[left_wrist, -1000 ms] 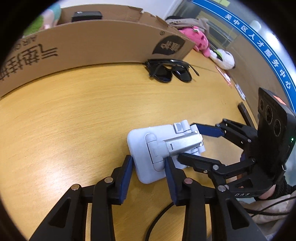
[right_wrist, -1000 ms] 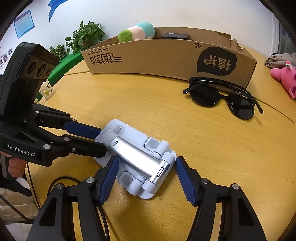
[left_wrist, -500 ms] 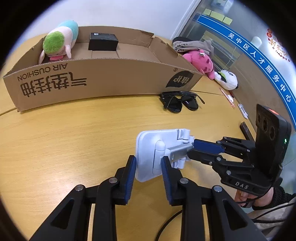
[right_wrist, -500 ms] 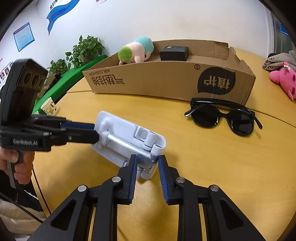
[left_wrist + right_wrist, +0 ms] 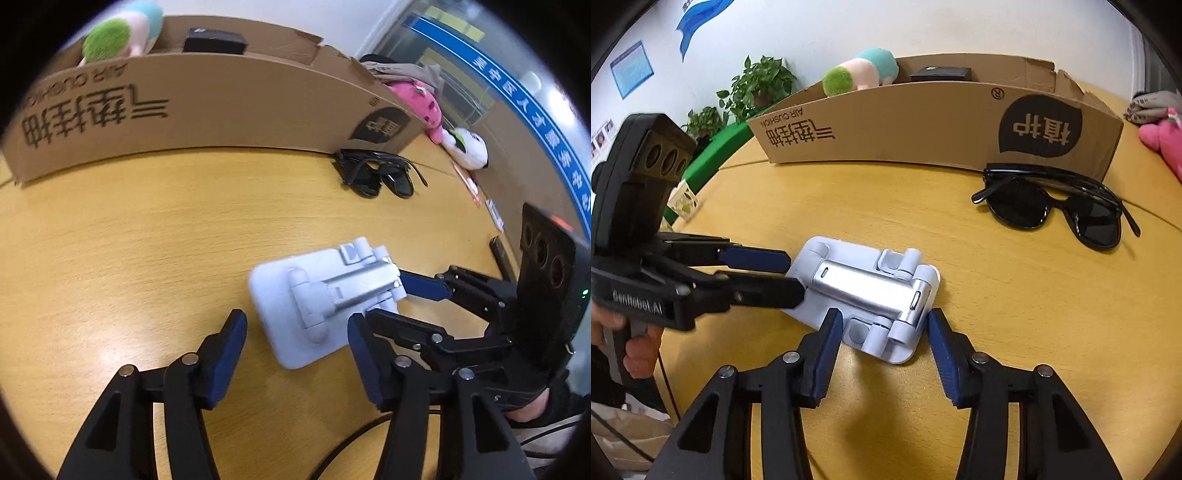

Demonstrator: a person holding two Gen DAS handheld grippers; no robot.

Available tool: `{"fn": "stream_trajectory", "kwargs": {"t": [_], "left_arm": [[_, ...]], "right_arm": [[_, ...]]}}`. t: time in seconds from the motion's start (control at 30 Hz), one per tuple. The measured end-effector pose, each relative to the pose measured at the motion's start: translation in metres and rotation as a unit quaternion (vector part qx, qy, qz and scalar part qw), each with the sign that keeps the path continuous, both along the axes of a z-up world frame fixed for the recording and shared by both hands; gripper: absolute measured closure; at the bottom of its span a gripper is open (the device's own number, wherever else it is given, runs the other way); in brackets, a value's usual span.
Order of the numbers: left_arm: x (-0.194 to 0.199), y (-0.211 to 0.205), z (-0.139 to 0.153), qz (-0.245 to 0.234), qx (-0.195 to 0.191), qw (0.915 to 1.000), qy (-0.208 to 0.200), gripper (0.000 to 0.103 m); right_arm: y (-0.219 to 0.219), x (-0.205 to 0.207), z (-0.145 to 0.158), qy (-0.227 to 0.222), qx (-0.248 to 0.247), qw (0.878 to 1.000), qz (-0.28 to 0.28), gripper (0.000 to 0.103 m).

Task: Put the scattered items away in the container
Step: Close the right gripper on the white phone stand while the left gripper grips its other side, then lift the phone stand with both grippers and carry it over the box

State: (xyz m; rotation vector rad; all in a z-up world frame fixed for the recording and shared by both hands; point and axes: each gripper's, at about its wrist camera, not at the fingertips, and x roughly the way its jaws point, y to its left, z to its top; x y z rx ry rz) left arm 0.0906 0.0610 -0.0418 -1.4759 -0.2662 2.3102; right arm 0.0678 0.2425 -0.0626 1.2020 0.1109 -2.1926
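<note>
White stand [image 5: 325, 301] lies flat on the worktop [image 5: 129, 240], both the left tool [image 5: 295, 341] and right tool [image 5: 884, 341] spread wide around it, gripping nothing.

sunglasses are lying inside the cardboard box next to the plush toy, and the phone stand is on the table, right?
Not quite. The sunglasses lie on the table, just outside the cardboard box, as the right wrist view shows. The plush toy is in the box, and the phone stand is on the table.
</note>
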Motion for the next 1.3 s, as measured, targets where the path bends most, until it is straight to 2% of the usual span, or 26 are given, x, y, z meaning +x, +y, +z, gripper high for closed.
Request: {"fn": "stream_trajectory", "kwargs": {"t": [0.07,0.2,0.23,0.27,0.53,0.8,1.1,1.3], "left_arm": [[0.002,0.004,0.001,0.005,-0.028,0.9996,0.007,0.062],[0.005,-0.003,0.000,0.013,-0.012,0.9998,0.005,0.068],[0.006,-0.003,0.001,0.016,-0.015,0.9997,0.007,0.068],[0.007,-0.004,0.002,0.019,-0.012,0.9997,0.008,0.068],[0.006,-0.007,0.032,0.026,-0.005,0.9983,0.052,0.069],[-0.002,-0.012,0.094,0.034,-0.005,0.9896,0.139,0.069],[-0.057,-0.018,0.161,0.030,-0.021,0.9744,0.222,0.069],[-0.114,-0.029,0.182,0.024,-0.030,0.9713,0.235,0.069]], "right_arm": [[0.000,0.002,0.000,0.004,0.000,1.000,-0.003,0.052],[0.006,0.003,0.001,0.004,-0.011,1.000,-0.011,0.053],[0.009,0.003,0.002,0.005,-0.016,1.000,-0.014,0.057],[0.010,0.003,0.004,0.006,-0.019,1.000,-0.019,0.069],[0.015,0.001,0.017,0.021,-0.034,0.999,-0.026,0.069],[0.014,-0.007,0.073,0.095,-0.067,0.993,-0.036,0.069],[-0.002,-0.061,0.145,0.179,-0.082,0.980,-0.040,0.069],[-0.016,-0.115,0.169,0.195,-0.086,0.976,-0.046,0.069]]}}
